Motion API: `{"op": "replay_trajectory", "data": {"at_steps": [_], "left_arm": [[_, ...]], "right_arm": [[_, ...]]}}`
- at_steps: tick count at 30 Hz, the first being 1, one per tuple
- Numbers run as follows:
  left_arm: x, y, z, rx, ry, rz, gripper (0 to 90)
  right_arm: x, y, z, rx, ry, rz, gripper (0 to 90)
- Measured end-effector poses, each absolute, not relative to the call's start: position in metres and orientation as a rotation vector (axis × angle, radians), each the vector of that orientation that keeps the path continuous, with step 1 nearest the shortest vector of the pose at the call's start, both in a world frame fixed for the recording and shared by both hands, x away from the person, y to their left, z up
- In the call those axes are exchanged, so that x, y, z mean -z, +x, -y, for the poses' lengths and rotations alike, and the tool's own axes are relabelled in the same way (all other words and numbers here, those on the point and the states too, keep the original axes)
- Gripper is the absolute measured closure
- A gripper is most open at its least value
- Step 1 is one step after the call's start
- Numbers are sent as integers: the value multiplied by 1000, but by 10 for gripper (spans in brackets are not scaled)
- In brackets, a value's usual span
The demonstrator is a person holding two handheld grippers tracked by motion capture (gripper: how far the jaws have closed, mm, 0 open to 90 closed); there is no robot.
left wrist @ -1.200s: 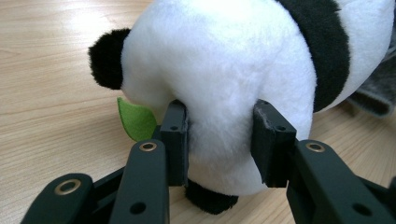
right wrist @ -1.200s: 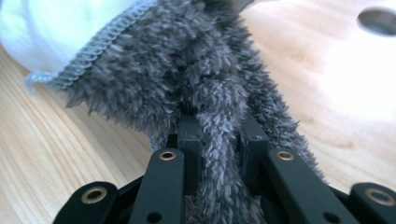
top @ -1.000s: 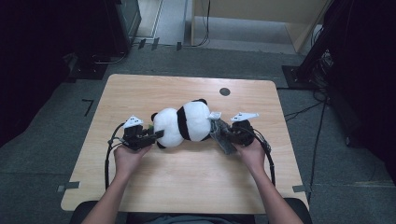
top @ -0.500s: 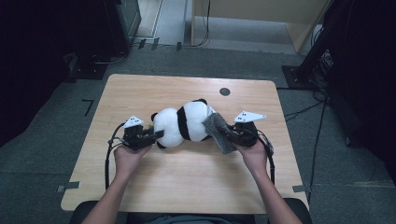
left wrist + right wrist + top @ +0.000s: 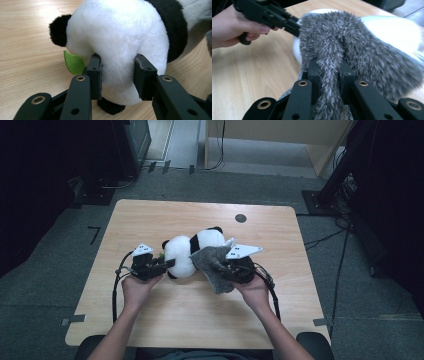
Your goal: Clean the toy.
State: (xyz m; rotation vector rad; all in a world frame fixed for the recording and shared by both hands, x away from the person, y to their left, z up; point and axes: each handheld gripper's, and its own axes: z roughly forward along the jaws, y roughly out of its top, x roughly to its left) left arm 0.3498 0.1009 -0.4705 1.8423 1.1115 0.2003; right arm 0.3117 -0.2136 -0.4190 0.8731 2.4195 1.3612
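A black-and-white plush panda (image 5: pixel 195 252) lies on its side in the middle of the wooden table (image 5: pixel 150 220). My left gripper (image 5: pixel 167 264) is shut on the panda's white rear end (image 5: pixel 117 45), the pads (image 5: pixel 94 75) pressing into the fur; a green felt leaf (image 5: pixel 73 62) sticks out beside them. My right gripper (image 5: pixel 222 266) is shut on a grey fuzzy cloth (image 5: pixel 212 265), a fold of which (image 5: pixel 329 72) is pinched between its jaws. The cloth drapes against the panda's right side (image 5: pixel 392 30).
A small dark round mark (image 5: pixel 240 218) sits on the far part of the table. Cables trail from both grippers over the tabletop. Dark equipment and cables stand on the floor around the table. Bare wood lies in front of the hands.
My right gripper has lifted the grey cloth and carried it left, onto the panda. The left gripper and the panda have stayed put.
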Motion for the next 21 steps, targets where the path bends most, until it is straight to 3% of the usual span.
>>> {"op": "replay_trajectory", "data": {"at_steps": [15, 21], "left_arm": [[468, 349, -100, -178, 1821, -1111, 639], [469, 349, -101, -175, 1831, -1118, 641]], "right_arm": [[454, 317, 138, -1354, 728, -2615, 776], [470, 328, 135, -1313, 743, -2631, 774]]}}
